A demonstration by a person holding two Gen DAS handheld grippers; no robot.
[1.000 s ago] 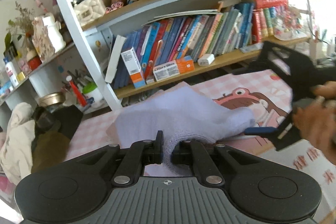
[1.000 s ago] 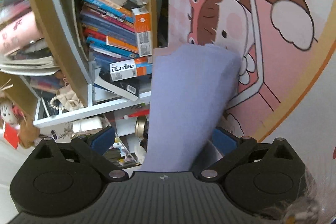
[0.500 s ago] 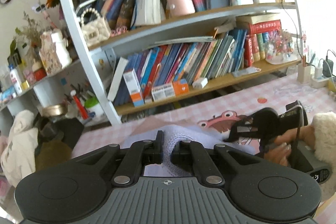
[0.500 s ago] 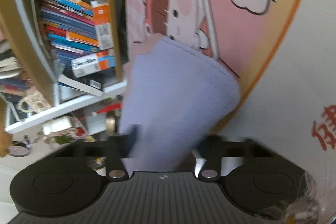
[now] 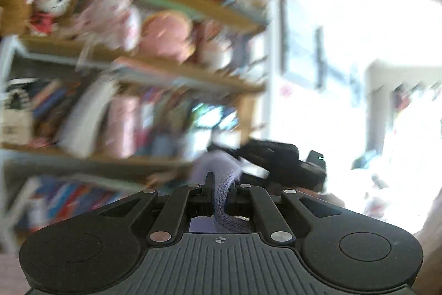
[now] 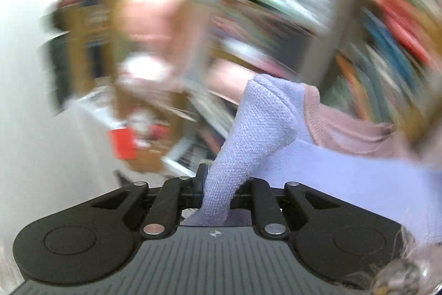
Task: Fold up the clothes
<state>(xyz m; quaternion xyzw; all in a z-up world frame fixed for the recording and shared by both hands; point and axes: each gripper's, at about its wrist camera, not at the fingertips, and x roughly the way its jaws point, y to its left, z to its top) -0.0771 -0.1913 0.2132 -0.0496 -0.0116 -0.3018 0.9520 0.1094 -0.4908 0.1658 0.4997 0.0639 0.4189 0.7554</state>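
Blurred bookshelf and bright window behind, streaked with motion in both views; pink checked table of half a second ago gone from sight, both cameras now tipped up toward the shelves. Lavender garment lifted off the surface and held in the air where it lay draped across the table a second ago. Left gripper pressed together on a bunched fold of the knit, cloth squeezed into a narrow ribbed strand between the black fingers. Right gripper likewise pinching a thick wad of the fabric, no longer spread wide around it as a second ago. Seen from the left wrist, right gripper just beyond the cloth, level with it and angled across. Fabric: coarse waffle-like knit, soft, pale purple, with a dusty pink ribbed band along one edge, stretching off to the right in a smooth sheet
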